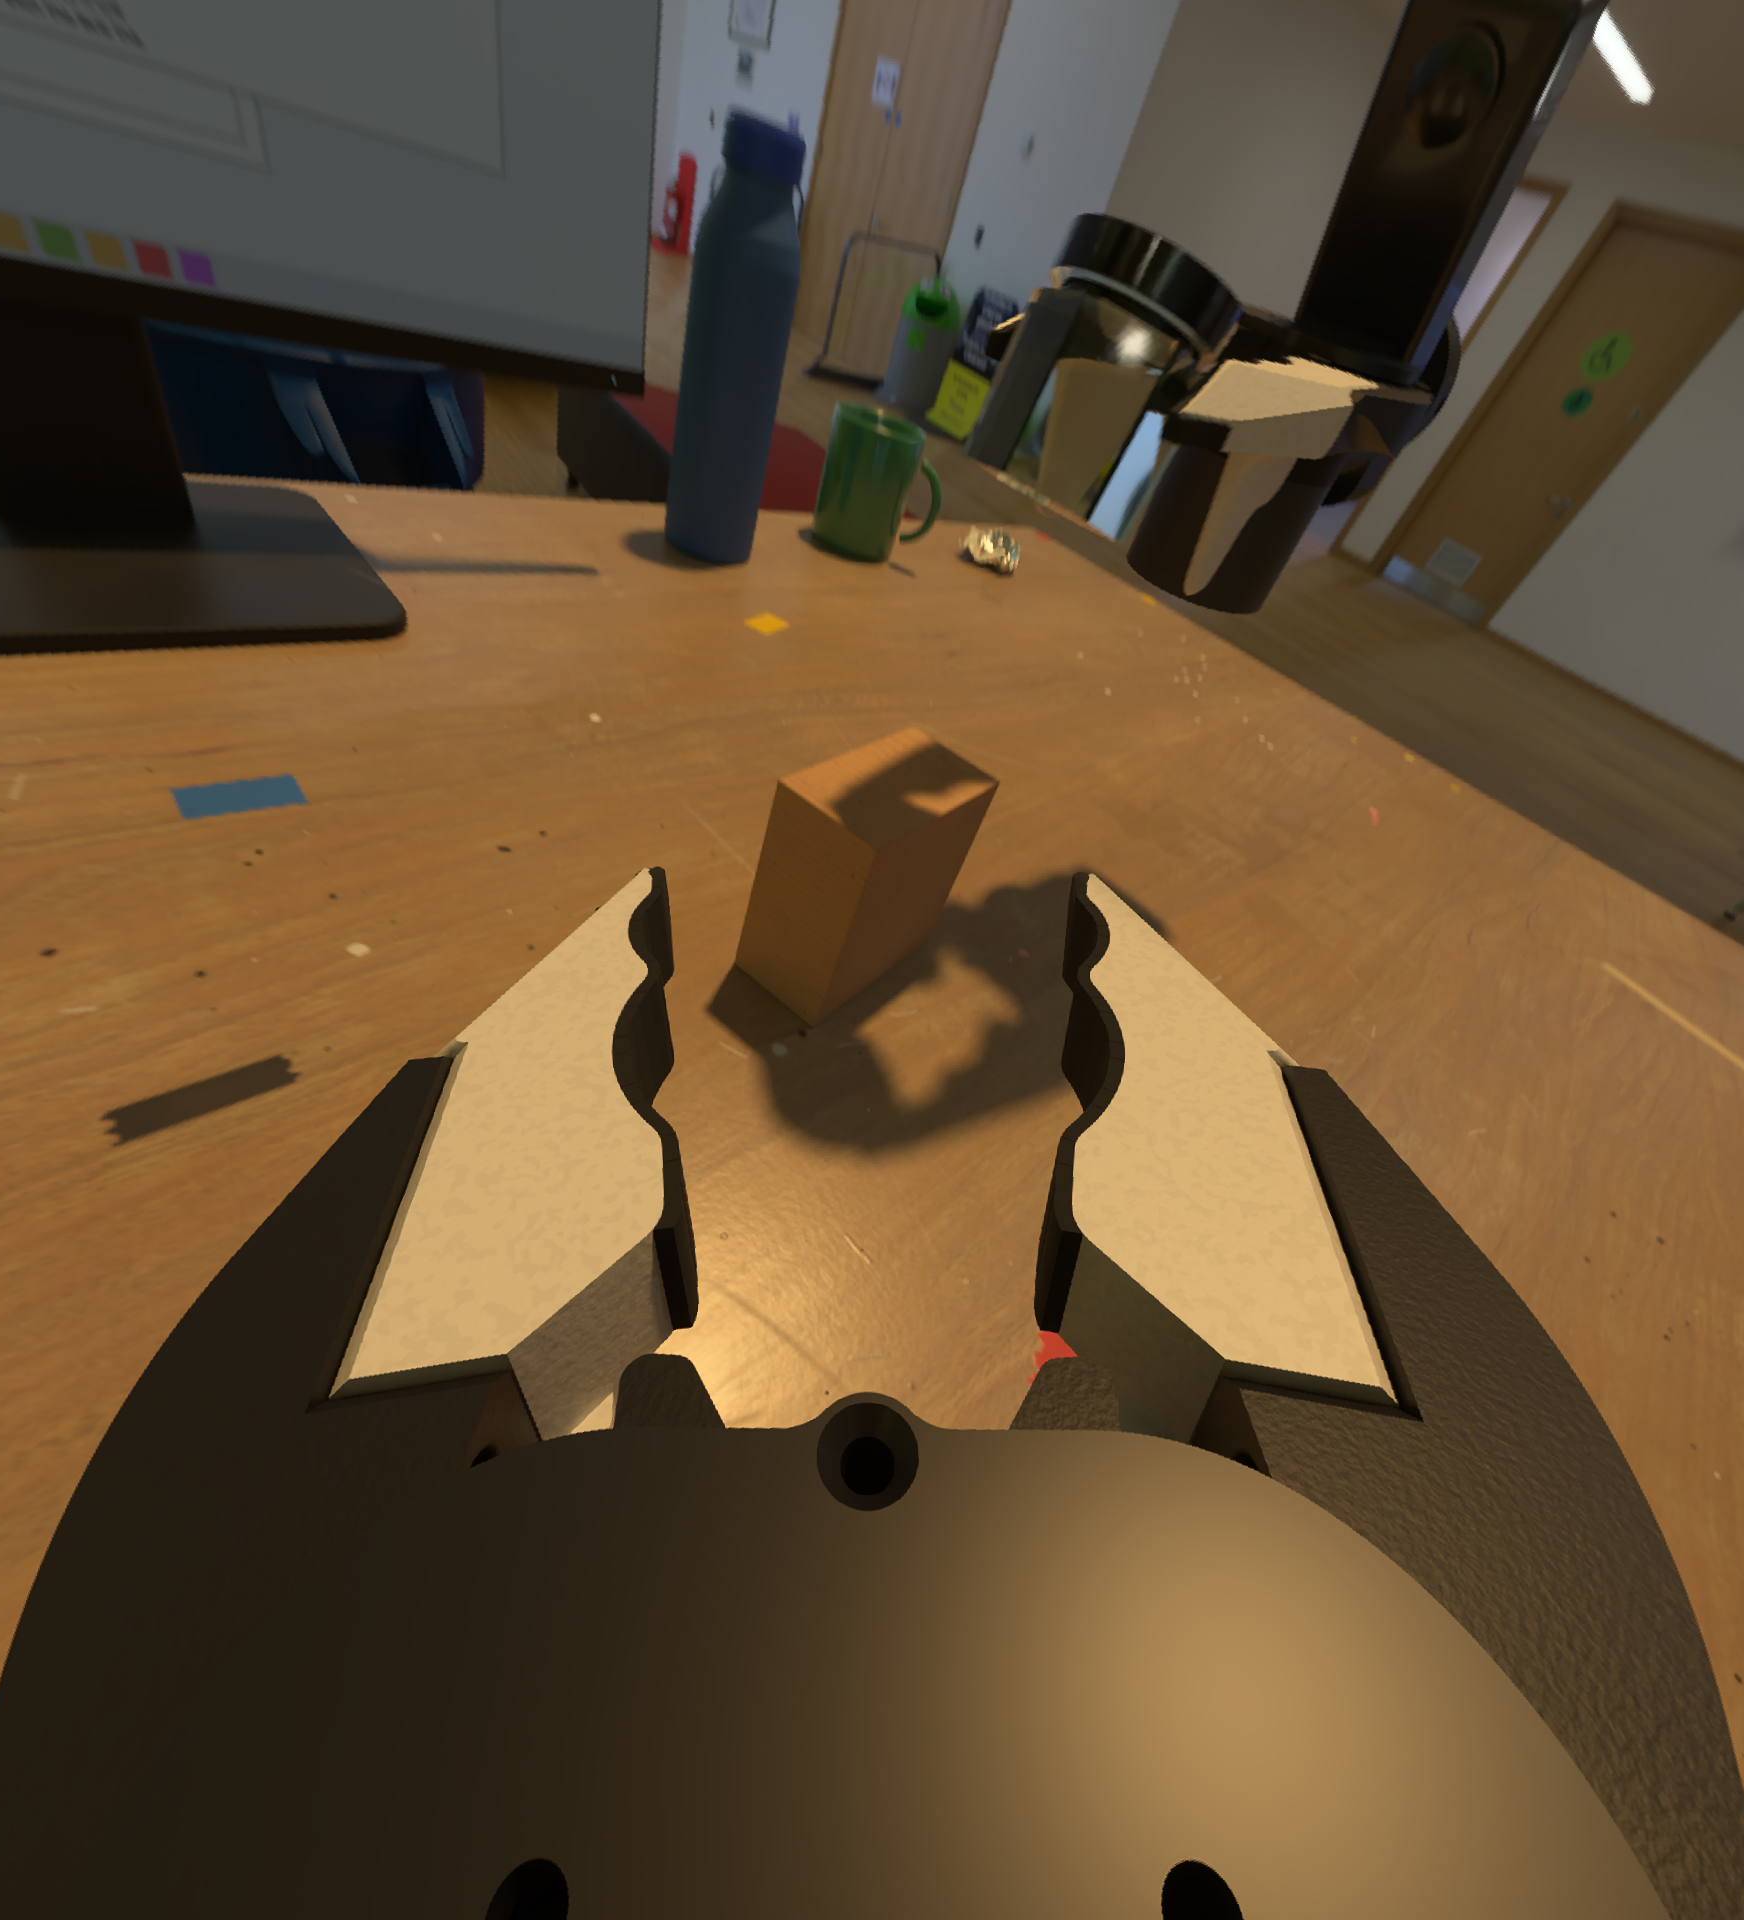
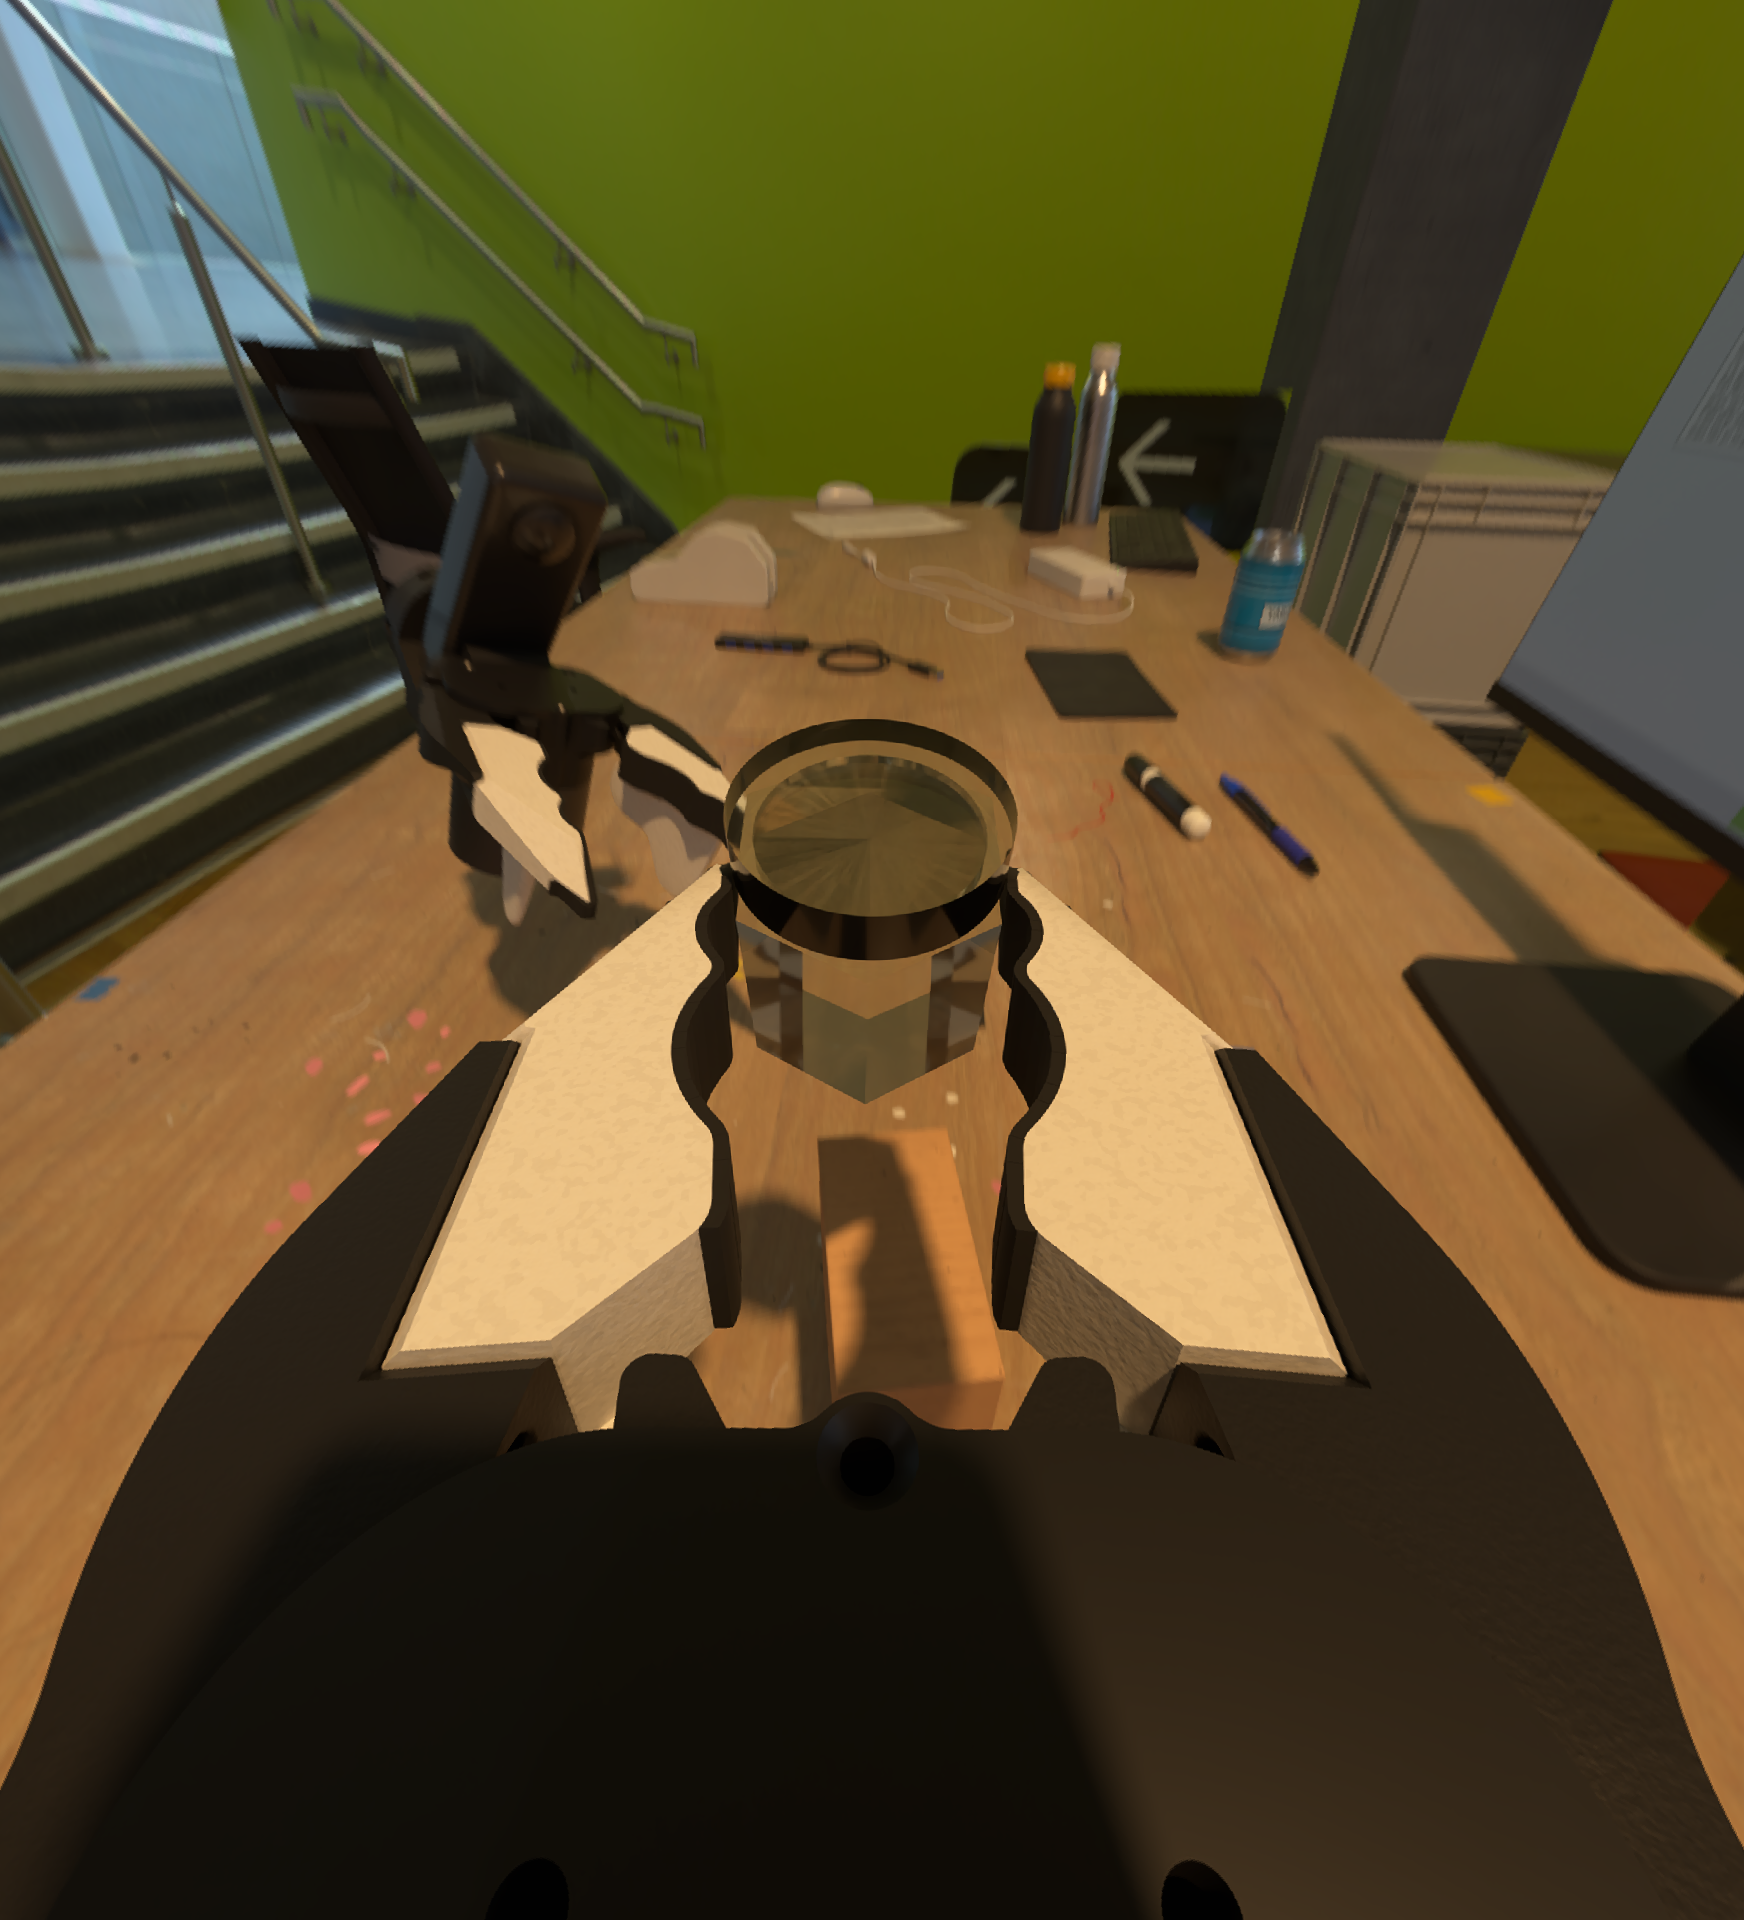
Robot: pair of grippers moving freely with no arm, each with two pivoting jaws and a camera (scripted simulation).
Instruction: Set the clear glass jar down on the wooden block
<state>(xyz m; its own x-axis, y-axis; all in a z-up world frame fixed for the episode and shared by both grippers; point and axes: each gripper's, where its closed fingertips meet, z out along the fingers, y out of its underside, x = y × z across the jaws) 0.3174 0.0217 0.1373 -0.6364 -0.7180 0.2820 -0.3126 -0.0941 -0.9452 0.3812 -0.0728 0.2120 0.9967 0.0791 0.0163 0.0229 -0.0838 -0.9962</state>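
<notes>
Glass jar point(image 2: 866, 914) upright, lid up, in right tongs point(image 2: 866, 883)

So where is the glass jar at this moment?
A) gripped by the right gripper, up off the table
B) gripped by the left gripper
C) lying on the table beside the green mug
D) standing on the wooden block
A: the right gripper clamps the jar below its lid, above the block.

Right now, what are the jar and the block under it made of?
The jar looks like clear, shiny glass: the table shows through its wall. Its lid is dark and glossy, maybe plastic or metal. The block looks like plain matte wood, orange-brown and faintly speckled.
</notes>
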